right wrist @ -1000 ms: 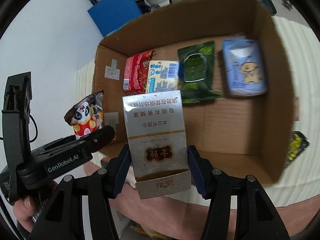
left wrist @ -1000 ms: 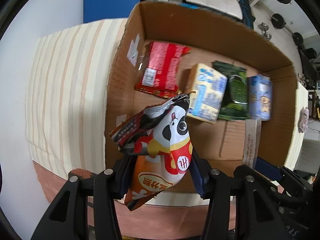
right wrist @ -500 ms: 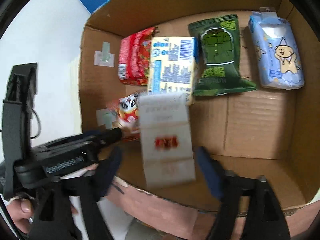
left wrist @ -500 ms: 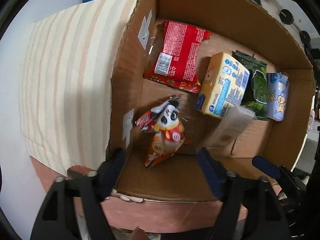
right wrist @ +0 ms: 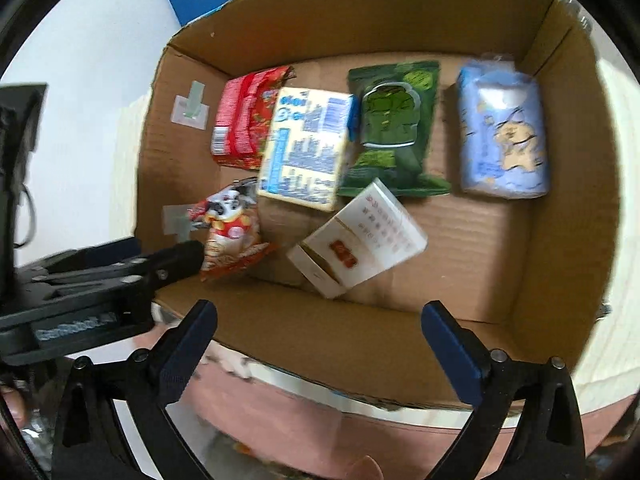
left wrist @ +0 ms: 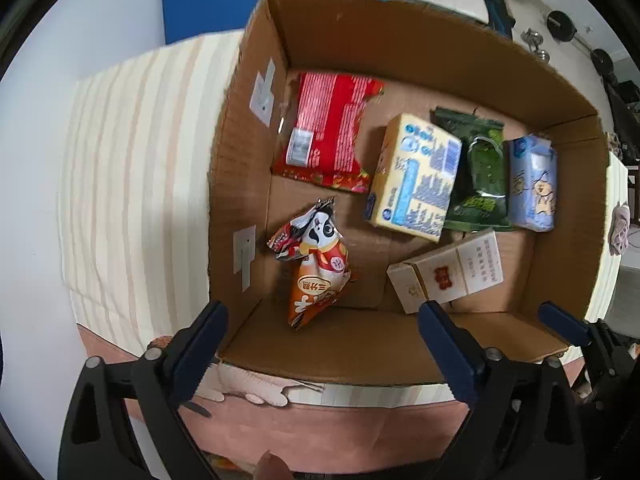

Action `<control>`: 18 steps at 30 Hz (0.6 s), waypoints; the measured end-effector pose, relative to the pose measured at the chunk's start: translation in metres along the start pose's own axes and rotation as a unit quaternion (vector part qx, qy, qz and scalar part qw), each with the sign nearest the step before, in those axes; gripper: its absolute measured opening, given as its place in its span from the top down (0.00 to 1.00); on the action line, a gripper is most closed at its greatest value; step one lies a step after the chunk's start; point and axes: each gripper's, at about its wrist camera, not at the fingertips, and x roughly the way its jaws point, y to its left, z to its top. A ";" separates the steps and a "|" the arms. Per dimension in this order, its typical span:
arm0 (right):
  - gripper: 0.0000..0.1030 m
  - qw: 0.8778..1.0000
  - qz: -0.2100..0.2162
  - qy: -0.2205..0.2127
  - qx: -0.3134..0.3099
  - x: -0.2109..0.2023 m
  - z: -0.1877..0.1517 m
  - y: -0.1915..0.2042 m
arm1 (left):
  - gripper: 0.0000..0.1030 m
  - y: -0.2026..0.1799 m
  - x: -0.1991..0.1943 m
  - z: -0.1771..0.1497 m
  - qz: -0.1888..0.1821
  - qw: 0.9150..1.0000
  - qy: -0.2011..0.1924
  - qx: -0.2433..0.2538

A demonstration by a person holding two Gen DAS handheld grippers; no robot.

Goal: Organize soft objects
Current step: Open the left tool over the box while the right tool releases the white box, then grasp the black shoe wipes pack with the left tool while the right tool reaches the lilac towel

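— Cardboard box [left wrist: 420,36], open at the top, is sitting on a striped cloth [left wrist: 136,184]. What is lying inside it?

— Along the far wall a red packet [left wrist: 328,136], a yellow-and-blue pack [left wrist: 414,176], a green pouch [left wrist: 480,168] and a pale blue tissue pack [left wrist: 534,184] are lying in a row. Nearer, a panda snack bag [left wrist: 316,268] is resting by the left wall, and a white-and-gold carton [left wrist: 448,272] is lying tilted on the floor, just beside the green pouch.

— How is the panda bag looking?

— Crinkled, its top corner folded, orange at the lower end.

— And the tools?

— Left gripper [left wrist: 320,328] and right gripper [right wrist: 316,320] are both hovering above the near rim, jaws spread wide, gripping nothing.
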 end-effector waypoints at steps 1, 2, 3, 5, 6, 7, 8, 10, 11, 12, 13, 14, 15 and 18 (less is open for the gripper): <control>0.00 1.000 -0.020 -0.005 -0.006 -0.002 -0.002 0.001 | 0.05 -0.001 -0.003 -0.002 -0.001 1.000 -0.008 -0.003; 0.00 0.999 -0.035 -0.012 -0.011 -0.008 -0.005 -0.001 | 0.05 -0.001 -0.007 -0.005 -0.003 1.000 -0.018 -0.009; 0.00 0.999 -0.045 -0.017 -0.013 -0.011 -0.006 -0.002 | 0.05 0.000 -0.009 -0.007 -0.007 0.999 -0.028 -0.014; 0.00 0.998 -0.061 -0.028 -0.013 -0.017 -0.009 -0.004 | 0.05 0.001 -0.015 -0.015 -0.014 0.999 -0.047 -0.024; 0.00 0.997 -0.067 -0.033 -0.012 -0.022 -0.011 -0.005 | 0.05 0.001 -0.019 -0.019 -0.018 0.998 -0.060 -0.031; 0.00 0.996 -0.075 -0.042 -0.016 -0.027 -0.014 -0.007 | 0.05 0.000 -0.023 -0.022 -0.020 0.997 -0.069 -0.035; 0.00 0.995 -0.081 -0.047 -0.017 -0.032 -0.015 -0.008 | 0.05 0.000 -0.027 -0.027 -0.022 0.996 -0.080 -0.039; 0.00 0.994 -0.089 -0.062 -0.018 -0.043 -0.021 -0.011 | 0.05 -0.003 -0.035 -0.038 -0.024 0.993 -0.103 -0.047; 0.00 0.993 -0.092 -0.071 -0.019 -0.049 -0.025 -0.012 | 0.05 -0.005 -0.040 -0.044 -0.024 0.992 -0.113 -0.047; 0.00 0.992 -0.096 -0.081 -0.019 -0.055 -0.029 -0.013 | 0.05 -0.006 -0.043 -0.049 -0.024 0.991 -0.121 -0.045; 0.00 0.991 -0.101 -0.089 -0.020 -0.060 -0.034 -0.013 | 0.05 -0.009 -0.049 -0.056 -0.022 0.990 -0.132 -0.043; 0.00 0.990 -0.103 -0.097 -0.021 -0.066 -0.038 -0.014 | 0.05 -0.011 -0.053 -0.061 -0.020 0.989 -0.141 -0.040; 0.00 0.989 -0.105 -0.105 -0.022 -0.072 -0.043 -0.015 | 0.05 -0.015 -0.060 -0.069 -0.019 0.987 -0.153 -0.036; 0.00 0.986 -0.106 -0.125 -0.026 -0.090 -0.057 -0.017 | 0.05 -0.022 -0.075 -0.085 -0.016 0.983 -0.181 -0.030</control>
